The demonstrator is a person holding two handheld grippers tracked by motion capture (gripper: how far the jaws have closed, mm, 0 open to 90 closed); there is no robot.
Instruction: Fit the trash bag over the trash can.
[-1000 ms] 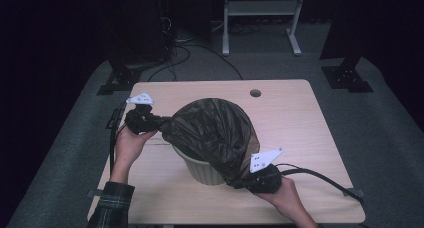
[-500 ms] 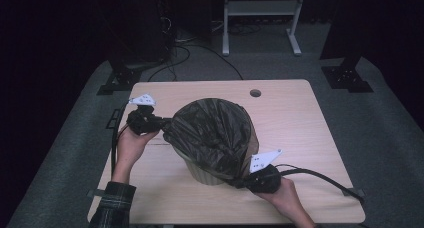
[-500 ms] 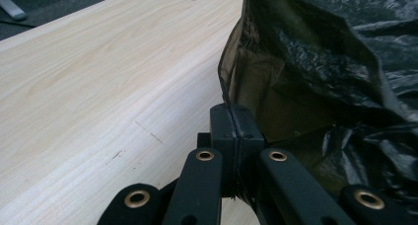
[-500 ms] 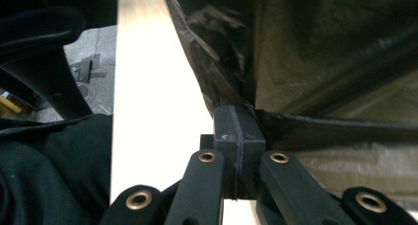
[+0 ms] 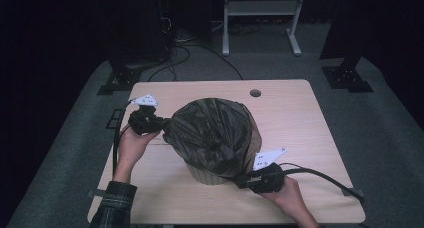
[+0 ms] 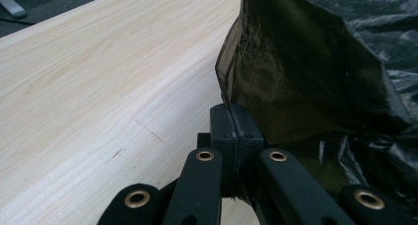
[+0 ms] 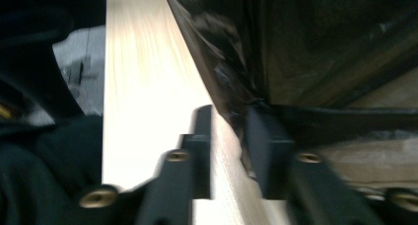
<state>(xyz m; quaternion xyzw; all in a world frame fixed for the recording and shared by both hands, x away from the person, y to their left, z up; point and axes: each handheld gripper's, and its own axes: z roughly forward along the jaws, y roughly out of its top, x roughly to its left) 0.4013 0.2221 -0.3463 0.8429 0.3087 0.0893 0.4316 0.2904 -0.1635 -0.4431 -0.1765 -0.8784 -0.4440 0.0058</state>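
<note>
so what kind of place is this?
Probably a lab or recording studio, not a home: light wooden table on grey carpet, black curtains behind, loose floor cables, white metal stand.

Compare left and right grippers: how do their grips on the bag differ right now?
Left gripper is clamped shut on the bag edge; right gripper has just been opening, with a gap between its jaws and the film against one jaw only. Left sits at the bag's upper rim, right low beside the bin. Both are at the bag's edge.
</note>
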